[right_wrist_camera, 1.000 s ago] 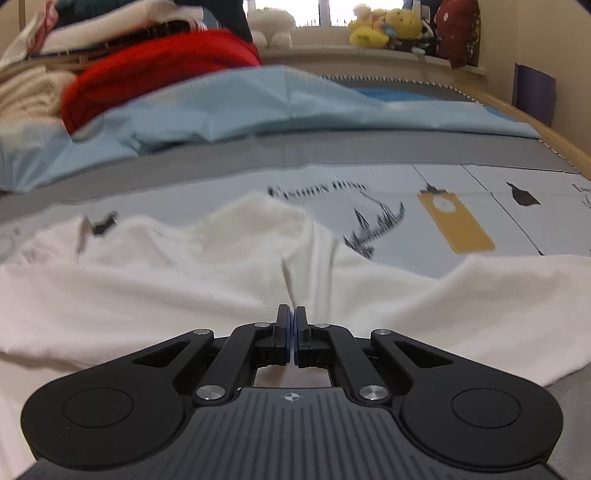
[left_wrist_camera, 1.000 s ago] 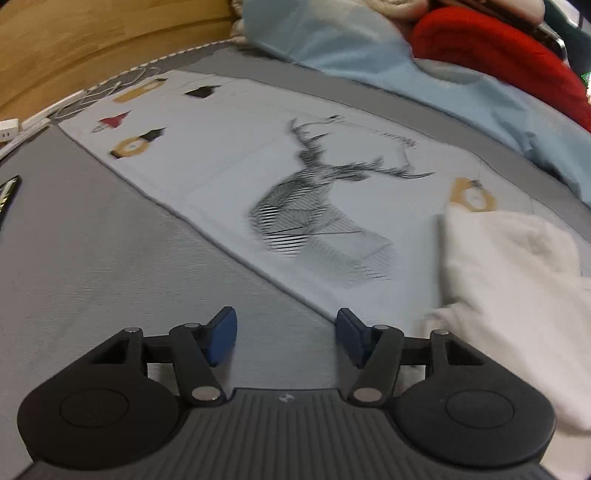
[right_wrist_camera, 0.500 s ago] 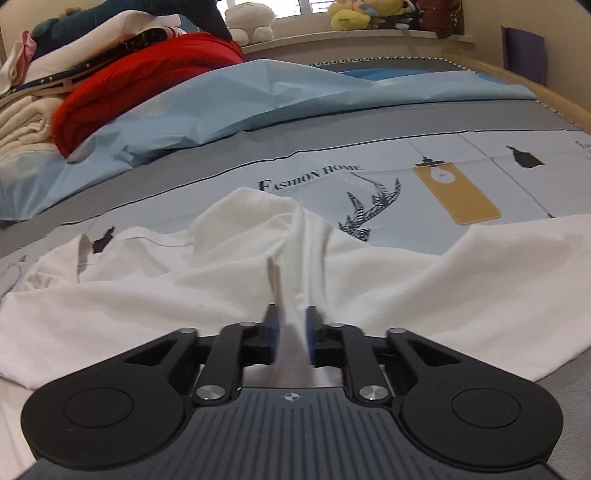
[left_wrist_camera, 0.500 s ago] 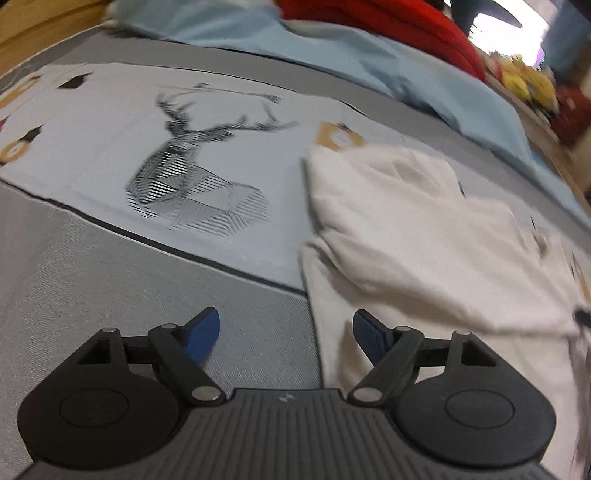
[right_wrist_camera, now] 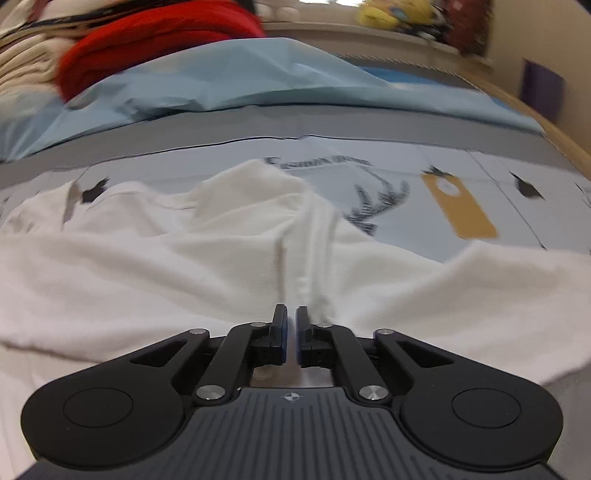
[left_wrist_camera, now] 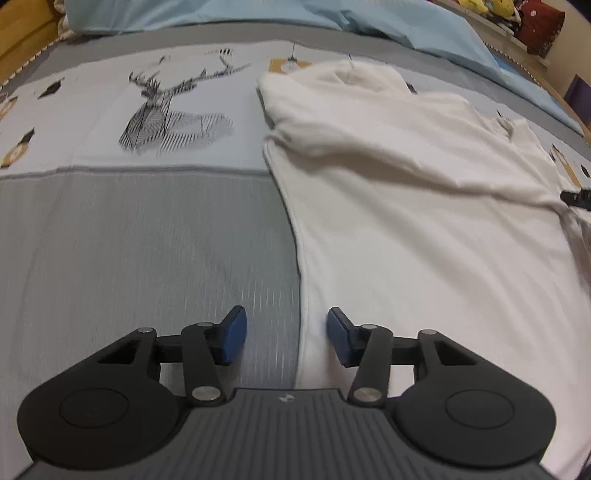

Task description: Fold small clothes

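The left gripper [left_wrist_camera: 283, 334] is spread wide, straddling the white shirt's [left_wrist_camera: 406, 206] left edge. The right gripper [right_wrist_camera: 291, 325] is pressed nearly together, pinching a shirt fold running toward 12 o'clock. The shirt lies on a deer-print bedspread [left_wrist_camera: 147, 206]

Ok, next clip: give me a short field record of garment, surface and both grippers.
garment: white garment, spread with folds and wrinkles
surface: grey bedcover with deer print
left gripper: jaws open, straddling the garment's left edge
right gripper: jaws nearly closed; pinching a ridge of the garment, it seems
background: light blue sheet, red fabric
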`<state>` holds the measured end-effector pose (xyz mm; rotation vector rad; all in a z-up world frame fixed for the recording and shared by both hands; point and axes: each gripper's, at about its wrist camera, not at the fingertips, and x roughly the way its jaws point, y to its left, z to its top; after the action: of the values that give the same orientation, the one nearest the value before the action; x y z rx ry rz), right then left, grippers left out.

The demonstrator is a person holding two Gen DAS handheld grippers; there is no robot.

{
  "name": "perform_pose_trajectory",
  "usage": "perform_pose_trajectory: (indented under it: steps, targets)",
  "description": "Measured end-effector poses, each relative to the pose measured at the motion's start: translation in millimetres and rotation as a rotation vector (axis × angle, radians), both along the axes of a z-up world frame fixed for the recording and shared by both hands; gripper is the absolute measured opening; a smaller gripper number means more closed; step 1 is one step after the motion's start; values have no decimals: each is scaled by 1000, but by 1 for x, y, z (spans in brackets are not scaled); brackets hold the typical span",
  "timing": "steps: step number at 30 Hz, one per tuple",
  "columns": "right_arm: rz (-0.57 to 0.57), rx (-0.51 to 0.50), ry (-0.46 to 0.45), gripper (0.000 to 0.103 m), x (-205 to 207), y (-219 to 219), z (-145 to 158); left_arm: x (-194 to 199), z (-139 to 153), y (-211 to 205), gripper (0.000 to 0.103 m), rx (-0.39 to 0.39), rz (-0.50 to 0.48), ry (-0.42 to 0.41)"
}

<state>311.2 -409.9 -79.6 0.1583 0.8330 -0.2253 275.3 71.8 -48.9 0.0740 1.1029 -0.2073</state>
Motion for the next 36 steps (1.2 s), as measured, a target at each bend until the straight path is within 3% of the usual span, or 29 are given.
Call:
perform_pose_trajectory:
  steps: [4, 8, 11, 13, 15, 17, 19, 20, 21, 25, 29, 31, 32, 33, 34, 36]
  targets:
    - [47, 64, 3, 28, -31, -1, 25, -30, 1, 5, 59, -19, -6, 35]
    - [107, 92, 32, 45, -86, 14, 43, -64, -3, 1, 85, 3, -37, 65]
    - [113, 105, 85, 53, -143, 21, 38, -89, -5, -6, 85, 51, -67, 47]
    - [89, 115, 139, 54, -177, 21, 28, -103, -3, -5, 74, 35, -58, 37]
    - [70, 139, 190, 55, -210, 20, 18, -117, 2, -3, 39, 12, -63, 17]
    - [54, 160, 236, 55, -236, 21, 9, -126, 4, 0, 14, -16, -51, 17]
    - [52, 157, 217, 54, -259, 25, 9, -138, 5, 3, 9, -28, -34, 12]
    - [64, 164, 209, 37, -269, 27, 9, -142, 7, 2, 8, -30, -28, 9]
    - [85, 165, 208, 5, -274, 30, 8, -149, 8, 3, 8, -36, -24, 8]
    - [117, 78, 200, 5, -289, 38, 9, -170, 9, 8, 8, -45, -11, 10]
    - [114, 92, 212, 6, -290, 30, 14, -174, 10, 21, 22, -60, 27, 21]
    - [95, 94, 225, 16, -281, 20, 18, -174, 13, 27, 28, -67, 43, 42]
    - [81, 100, 228, 27, -282, 16, 20, -174, 14, 28, 33, -61, 45, 49]
    - [57, 100, 225, 37, -281, 13, 22, -175, 15, 29, 43, -47, 45, 56]
    - [26, 102, 215, 41, -280, 7, 25, -176, 17, 31, 50, -26, 51, 64]
    - [-44, 135, 170, 43, -280, -10, 30, -173, 21, 34, 84, 60, 89, 67]
